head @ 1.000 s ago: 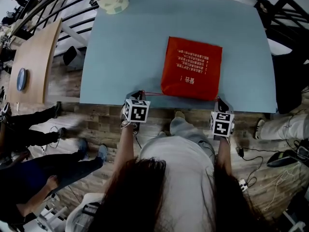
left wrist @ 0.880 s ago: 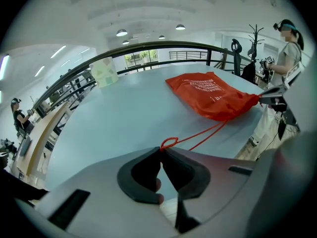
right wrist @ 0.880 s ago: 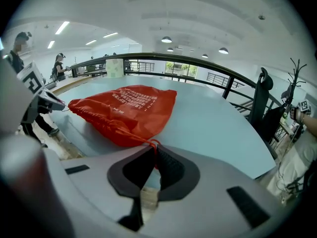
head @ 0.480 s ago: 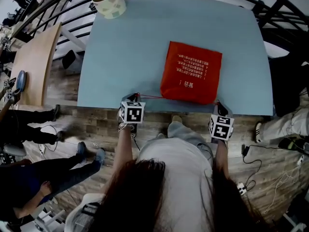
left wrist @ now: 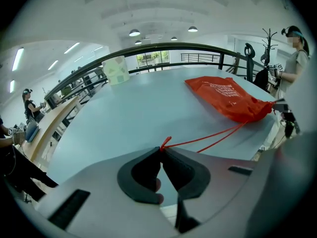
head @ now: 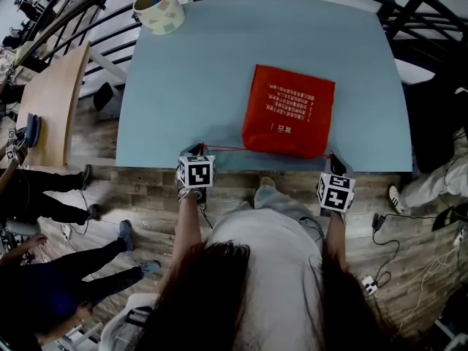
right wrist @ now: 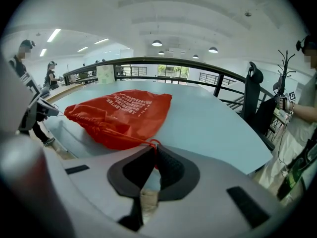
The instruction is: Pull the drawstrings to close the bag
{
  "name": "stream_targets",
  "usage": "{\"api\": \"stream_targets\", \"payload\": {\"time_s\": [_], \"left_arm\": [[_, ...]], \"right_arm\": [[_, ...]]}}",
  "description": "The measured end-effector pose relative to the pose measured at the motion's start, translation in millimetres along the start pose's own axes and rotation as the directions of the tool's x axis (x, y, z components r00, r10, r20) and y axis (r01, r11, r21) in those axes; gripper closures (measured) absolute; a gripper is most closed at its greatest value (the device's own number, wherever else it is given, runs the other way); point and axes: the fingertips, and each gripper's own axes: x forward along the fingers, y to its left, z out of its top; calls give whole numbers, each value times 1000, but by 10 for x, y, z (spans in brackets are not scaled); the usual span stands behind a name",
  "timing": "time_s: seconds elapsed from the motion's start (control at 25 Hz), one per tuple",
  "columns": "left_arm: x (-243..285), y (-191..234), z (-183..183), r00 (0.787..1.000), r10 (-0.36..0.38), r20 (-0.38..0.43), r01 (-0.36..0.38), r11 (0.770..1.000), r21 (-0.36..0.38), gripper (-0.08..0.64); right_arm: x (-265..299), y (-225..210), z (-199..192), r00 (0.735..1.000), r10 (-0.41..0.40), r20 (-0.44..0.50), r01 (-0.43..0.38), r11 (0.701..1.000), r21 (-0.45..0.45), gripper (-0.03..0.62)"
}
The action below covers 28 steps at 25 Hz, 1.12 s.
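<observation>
Pulling the two cords outward is the step in hand. The left hand-held gripper (head: pixel 199 150) has its jaws pressed together on the knotted end of the left drawstring (left wrist: pixel 203 135). This cord runs taut from the gripper's tips, over the counter (head: pixel 190 79), to the mouth of the red drawstring bag (head: pixel 289 108).

The right hand-held gripper (head: pixel 333 159) pinches the right drawstring (right wrist: pixel 130 137) in the same way. Here the cord is short, and the gathered mouth of the bag lies just ahead of its tips, a little to their left. The bag lies flat between the two grippers, nearer to the right one.

The mouth looks already bunched, so I judge the closing to be nearly done. To finish it well, both pinches should be firm, and the pull should go outward, equal on both sides and low along the counter. A stronger pull from one side would probably drag the light bag along instead of tightening it. A thin cord may also slip out from between the pads.
</observation>
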Motion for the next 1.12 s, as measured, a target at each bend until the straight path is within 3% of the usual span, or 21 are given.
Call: {"api": "stream_targets", "payload": {"time_s": [0.24,1.12], "left_arm": [[-22,86,-15,999,32,-4,-32,999,-28,532],[30,184,35,999,48,12,-47,997,-69,543]], "right_arm": [[-28,-132,9,1000,-15,7,15,1000,27,561],[-53,-324,-50,998,-68,5,67,994,81,561]]}}
